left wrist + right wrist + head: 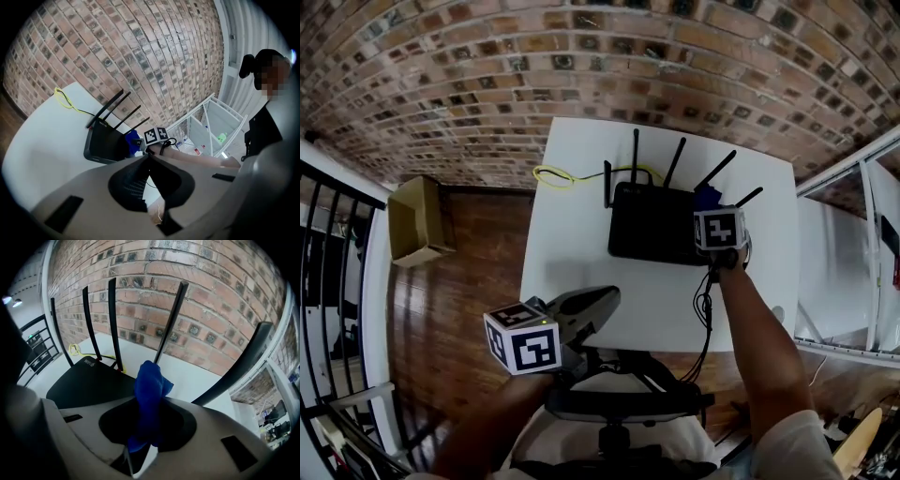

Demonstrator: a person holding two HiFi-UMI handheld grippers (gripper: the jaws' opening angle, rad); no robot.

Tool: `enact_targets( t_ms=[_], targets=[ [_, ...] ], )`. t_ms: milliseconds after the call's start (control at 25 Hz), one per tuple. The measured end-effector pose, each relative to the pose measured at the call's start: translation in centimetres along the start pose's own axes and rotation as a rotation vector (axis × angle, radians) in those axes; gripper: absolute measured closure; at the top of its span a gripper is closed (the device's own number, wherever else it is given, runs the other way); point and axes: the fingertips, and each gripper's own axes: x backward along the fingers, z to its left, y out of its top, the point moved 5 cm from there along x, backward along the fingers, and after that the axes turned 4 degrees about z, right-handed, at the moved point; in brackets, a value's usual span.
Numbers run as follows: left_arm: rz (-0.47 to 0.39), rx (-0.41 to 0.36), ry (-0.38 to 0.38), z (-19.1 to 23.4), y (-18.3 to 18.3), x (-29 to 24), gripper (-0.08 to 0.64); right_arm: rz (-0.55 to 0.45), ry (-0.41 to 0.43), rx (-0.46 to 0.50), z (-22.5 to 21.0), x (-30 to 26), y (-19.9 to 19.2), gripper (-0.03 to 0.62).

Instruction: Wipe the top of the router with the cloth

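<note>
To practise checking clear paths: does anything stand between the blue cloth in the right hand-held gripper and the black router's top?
Nothing visible does. The right hand-held gripper holds the blue cloth beside the flat black router; its thin antennas stand along the rear edge.

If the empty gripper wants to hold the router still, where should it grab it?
Probably the router's front left corner, coming in from the left with the left gripper. The body is flat and thin there. The antennas stand along the back, and the right gripper with the cloth is at the right end.
</note>
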Motion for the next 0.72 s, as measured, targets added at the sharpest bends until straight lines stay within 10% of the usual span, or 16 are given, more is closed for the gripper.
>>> enact_targets(
  t_ms=[720],
  targets=[
    [-0.046, 0.007, 0.029, 0.1, -0.2, 2.2, 0.549, -0.114, 0.405, -0.074, 14.4, 4.1, 3.0, 0.486]
  ],
)
